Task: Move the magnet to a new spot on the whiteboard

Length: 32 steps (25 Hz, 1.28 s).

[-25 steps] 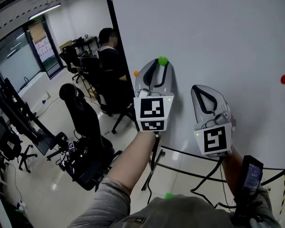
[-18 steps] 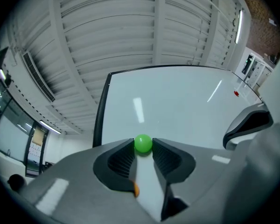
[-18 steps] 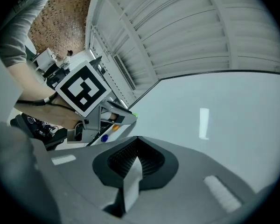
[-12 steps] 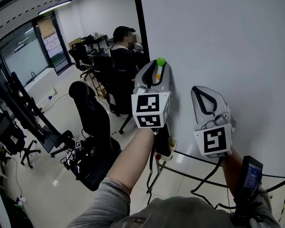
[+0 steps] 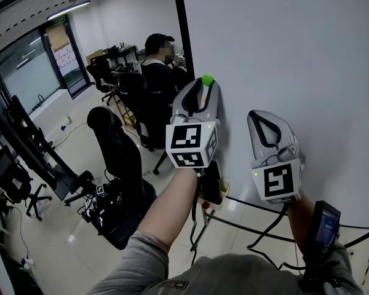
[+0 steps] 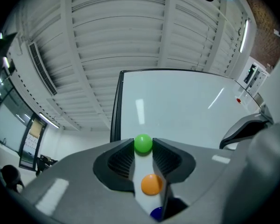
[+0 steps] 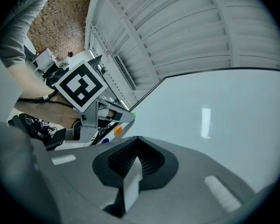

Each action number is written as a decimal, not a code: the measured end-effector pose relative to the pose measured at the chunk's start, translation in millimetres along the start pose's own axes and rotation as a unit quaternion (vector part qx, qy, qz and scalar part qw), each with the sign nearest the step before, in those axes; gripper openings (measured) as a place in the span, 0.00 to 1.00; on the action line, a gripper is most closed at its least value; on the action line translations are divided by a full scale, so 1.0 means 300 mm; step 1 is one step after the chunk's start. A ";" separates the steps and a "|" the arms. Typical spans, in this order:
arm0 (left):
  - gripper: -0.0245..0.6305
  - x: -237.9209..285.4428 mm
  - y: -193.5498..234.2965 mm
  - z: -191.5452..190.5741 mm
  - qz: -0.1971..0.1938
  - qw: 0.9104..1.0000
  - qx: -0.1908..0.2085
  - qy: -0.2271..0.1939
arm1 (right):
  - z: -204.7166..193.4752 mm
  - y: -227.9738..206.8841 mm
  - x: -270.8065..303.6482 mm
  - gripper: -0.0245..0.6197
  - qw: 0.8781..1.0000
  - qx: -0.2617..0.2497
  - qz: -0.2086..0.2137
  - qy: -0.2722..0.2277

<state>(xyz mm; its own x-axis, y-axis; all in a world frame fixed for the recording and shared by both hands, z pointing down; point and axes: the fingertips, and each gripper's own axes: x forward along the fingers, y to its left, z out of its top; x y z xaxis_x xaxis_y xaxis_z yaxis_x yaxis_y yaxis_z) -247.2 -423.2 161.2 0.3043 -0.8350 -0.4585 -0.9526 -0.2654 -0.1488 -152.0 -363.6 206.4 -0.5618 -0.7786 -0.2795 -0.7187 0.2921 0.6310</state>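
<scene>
Left gripper clenched on green magnet, both pads pressing its sides right at the jaw tips. Magnet sits close to the left edge of the whiteboard, high up. Can't tell if it's touching the surface or already pulled off. Orange magnet and blue magnet show in the gap behind the green one, both on the board, neither gripped. Right gripper closed tight on nothing, held up beside the left one and facing bare board. Looks like the grab is done and the carry is in hand, with placement not yet made. Next move probably needs a slide or lift toward open board, well away from the orange and blue ones, then setting the magnet flat before letting the jaws go. Risk: it slips out of the tip grip.
</scene>
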 end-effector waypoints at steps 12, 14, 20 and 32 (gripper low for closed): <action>0.24 -0.005 0.009 0.004 -0.005 1.000 0.001 -0.004 | 0.006 0.016 0.015 0.05 1.000 0.006 0.007 -0.006; 0.24 -0.003 0.010 -0.003 -0.002 1.000 0.006 -0.003 | -0.001 0.016 0.016 0.05 1.000 0.006 0.007 -0.007; 0.22 0.000 0.000 0.000 0.009 0.999 0.037 0.001 | -0.001 -0.003 0.001 0.05 1.000 -0.006 0.007 -0.006; 0.07 -0.046 -0.328 0.050 -0.050 0.994 0.092 -0.026 | -0.045 -0.125 -0.154 0.05 1.000 0.000 -0.022 0.001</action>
<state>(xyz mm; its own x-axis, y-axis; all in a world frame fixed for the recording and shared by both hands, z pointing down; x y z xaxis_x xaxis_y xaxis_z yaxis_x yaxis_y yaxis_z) -157.8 -378.3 169.1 0.4016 -0.7816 -0.4772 -0.9023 -0.2486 -0.3522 -93.7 -346.0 205.4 -0.5291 -0.7921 -0.3045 -0.7420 0.2578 0.6188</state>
